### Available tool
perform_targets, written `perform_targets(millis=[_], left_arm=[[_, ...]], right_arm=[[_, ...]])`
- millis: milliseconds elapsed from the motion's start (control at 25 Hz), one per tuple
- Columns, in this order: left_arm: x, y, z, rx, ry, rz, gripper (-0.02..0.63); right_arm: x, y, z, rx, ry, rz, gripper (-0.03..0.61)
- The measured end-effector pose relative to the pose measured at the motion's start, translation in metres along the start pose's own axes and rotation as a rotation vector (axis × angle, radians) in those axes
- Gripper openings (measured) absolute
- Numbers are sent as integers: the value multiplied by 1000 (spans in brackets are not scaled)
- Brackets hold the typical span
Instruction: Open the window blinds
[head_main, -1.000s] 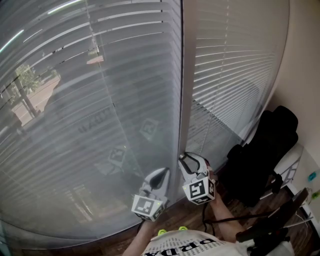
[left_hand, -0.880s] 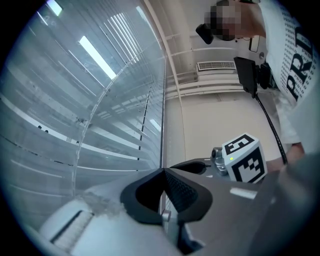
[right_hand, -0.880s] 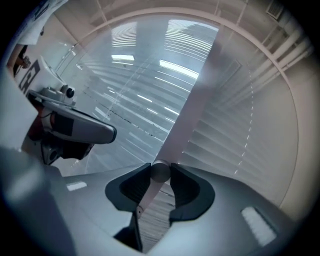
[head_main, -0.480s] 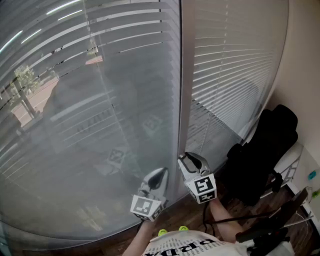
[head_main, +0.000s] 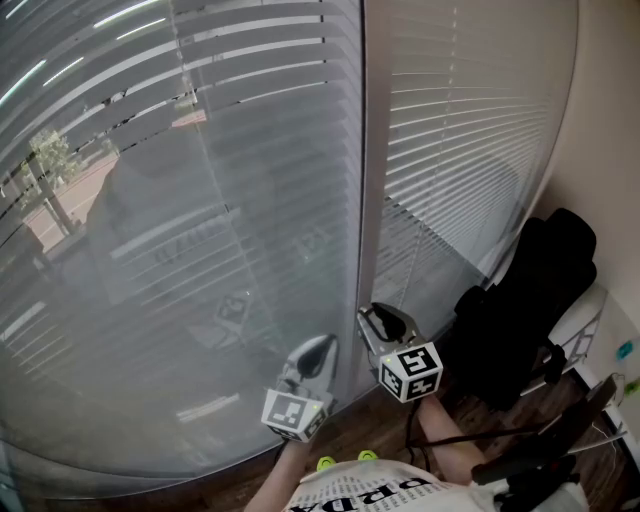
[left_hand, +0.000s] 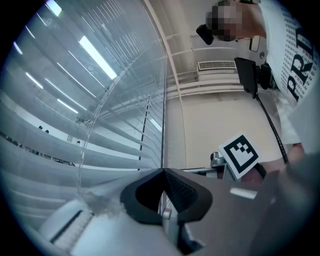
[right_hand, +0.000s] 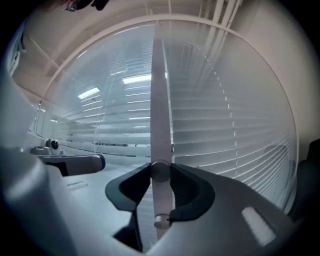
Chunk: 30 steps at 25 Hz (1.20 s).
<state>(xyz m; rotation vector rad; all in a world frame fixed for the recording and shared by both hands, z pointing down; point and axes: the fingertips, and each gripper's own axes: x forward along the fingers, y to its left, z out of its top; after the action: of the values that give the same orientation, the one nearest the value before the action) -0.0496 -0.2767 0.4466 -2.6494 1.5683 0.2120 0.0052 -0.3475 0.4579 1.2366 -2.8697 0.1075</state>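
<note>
Clamped the tilt wand (right_hand: 159, 125) in the right gripper (right_hand: 160, 172), just before the window post (head_main: 368, 200). Pinched the left gripper (left_hand: 163, 171) shut, empty, left of that post. Probably needed steady rolling about the wand's line, without sideways tugging, to flatten the blinds (head_main: 200, 200).

Likely an office: wide window blinds (head_main: 200, 200), black chair (head_main: 530, 300), wooden floor (head_main: 372, 432).

The blinds (head_main: 200, 250) are pale grey with horizontal stripes, and the wand (right_hand: 160, 100) is pale beige. The left gripper (head_main: 320, 343) and right gripper (head_main: 373, 316) carry white cubes with black square markers. The chair (head_main: 530, 300) is black.
</note>
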Motion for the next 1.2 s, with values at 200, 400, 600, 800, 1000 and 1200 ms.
perform_targets(millis=[200, 400, 600, 800, 1000, 1200], left_arm=[[0, -2, -3, 4, 8, -4, -6], [0, -2, -2, -2, 18, 5, -6], [-1, -1, 0, 1, 10, 11, -6], [2, -3, -4, 12, 6, -7, -6], [3, -4, -1, 0, -2, -2, -6], [3, -2, -4, -1, 7, 3, -6]], right_arm=[[1, 0, -1, -20, 2, -8, 132], [-1, 3, 0, -196, 34, -26, 135], [-8, 14, 11, -491, 52, -40, 150], [-5, 17, 10, -661, 78, -40, 164], [0, 15, -1, -779, 134, -46, 164], [3, 13, -2, -796, 129, -51, 135]])
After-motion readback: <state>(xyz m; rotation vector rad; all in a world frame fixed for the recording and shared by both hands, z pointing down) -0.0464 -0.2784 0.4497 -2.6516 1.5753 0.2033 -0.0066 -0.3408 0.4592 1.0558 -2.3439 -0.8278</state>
